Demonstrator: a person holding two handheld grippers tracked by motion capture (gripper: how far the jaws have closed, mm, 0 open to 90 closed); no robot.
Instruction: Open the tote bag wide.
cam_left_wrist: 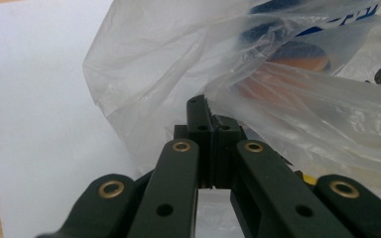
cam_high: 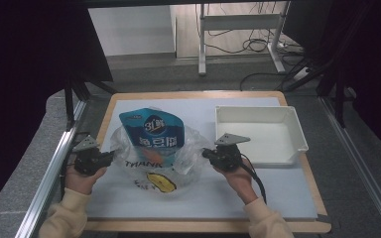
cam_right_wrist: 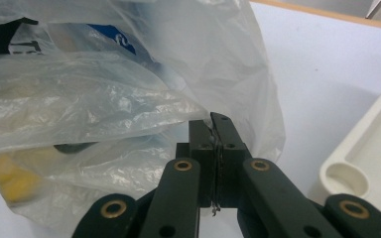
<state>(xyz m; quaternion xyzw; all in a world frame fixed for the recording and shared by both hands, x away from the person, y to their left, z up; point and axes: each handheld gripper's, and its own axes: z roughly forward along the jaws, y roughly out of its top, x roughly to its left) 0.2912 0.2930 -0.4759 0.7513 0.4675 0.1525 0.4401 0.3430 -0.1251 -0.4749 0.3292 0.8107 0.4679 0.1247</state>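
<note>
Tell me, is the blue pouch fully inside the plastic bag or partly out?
Partly out. The blue pouch has its top above the plastic bag, while its lower part shows through the film.

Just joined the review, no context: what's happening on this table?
A person holds a clear plastic bag by its two sides, the left hand-held gripper shut on one edge and the right hand-held gripper shut on the other. A blue refill pouch stands partly inside the bag, its top sticking out of the opening. The bag rests on the white mat, and a white tray sits to the right, with nothing in it.
</note>
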